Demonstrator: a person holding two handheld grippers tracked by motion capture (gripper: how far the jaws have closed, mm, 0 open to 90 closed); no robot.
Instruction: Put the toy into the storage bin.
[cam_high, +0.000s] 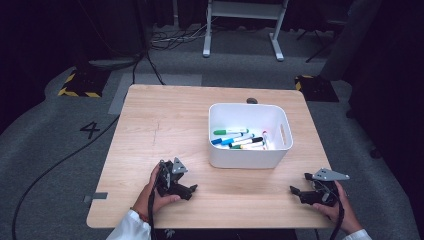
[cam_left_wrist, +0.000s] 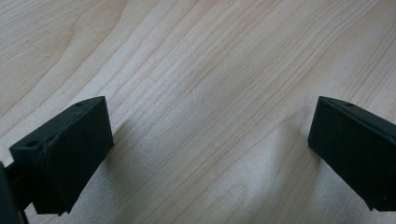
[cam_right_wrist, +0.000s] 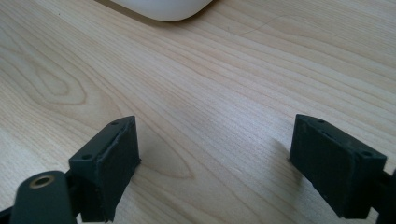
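Note:
A white bin (cam_high: 249, 158) sits on the wooden table (cam_high: 165, 125), right of centre, holding several markers (cam_high: 239, 139) with green, blue, black and red caps. My left gripper (cam_high: 192, 190) rests on the table near the front edge, left of the bin, open with nothing between its jaws. In the left gripper view its jaws stand wide apart over bare wood, and the left gripper (cam_left_wrist: 210, 154) is empty. My right gripper (cam_high: 295, 192) lies at the front right corner, open and empty. In the right gripper view, the right gripper (cam_right_wrist: 215, 163) faces a corner of the bin (cam_right_wrist: 163, 9).
Beyond the table lie grey floor, black cables (cam_high: 170, 40) and the white legs of a frame (cam_high: 242, 30). Yellow-black striped bases (cam_high: 80, 85) stand at the table's far corners. A small dark disc (cam_high: 252, 100) lies at the table's far edge.

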